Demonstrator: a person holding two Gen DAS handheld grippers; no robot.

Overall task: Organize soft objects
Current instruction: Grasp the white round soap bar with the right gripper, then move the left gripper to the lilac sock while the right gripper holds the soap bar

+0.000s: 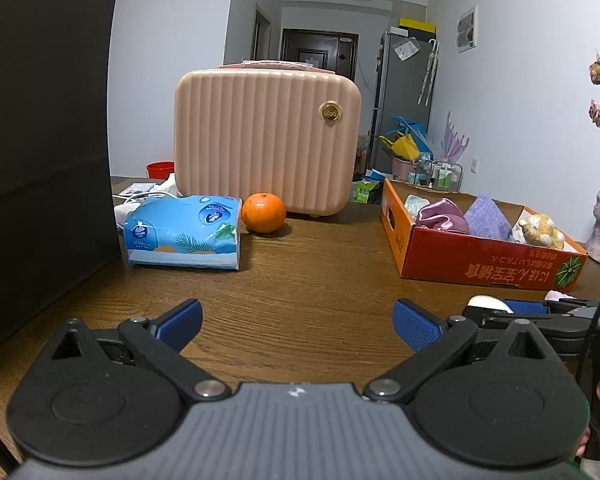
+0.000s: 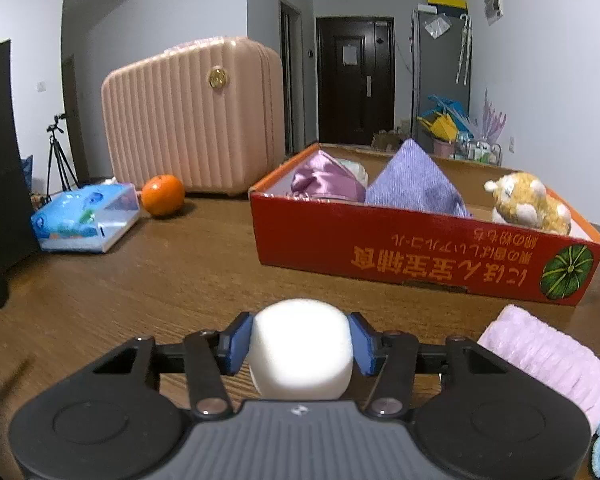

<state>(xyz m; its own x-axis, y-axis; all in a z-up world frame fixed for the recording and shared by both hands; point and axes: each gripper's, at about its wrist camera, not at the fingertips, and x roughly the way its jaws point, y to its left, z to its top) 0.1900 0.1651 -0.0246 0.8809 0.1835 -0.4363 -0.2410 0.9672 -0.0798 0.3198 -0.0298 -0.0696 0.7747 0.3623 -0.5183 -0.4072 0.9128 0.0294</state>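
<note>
Right wrist view only: right gripper (image 2: 302,340) clamped on one white foam block (image 2: 302,350), lower centre; one pink cloth (image 2: 548,354) beside. Left gripper (image 1: 298,324) spread wide, empty. Red box (image 2: 400,248) holds four soft items.

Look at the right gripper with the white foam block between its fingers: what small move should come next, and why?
Probably a short lift. The right gripper has its blue pads against both sides of the white foam block, which sits low over the table. The red cardboard box, already holding soft things, stands ahead to the right, and its wall must be cleared. The left gripper is open and holds nothing.
</note>
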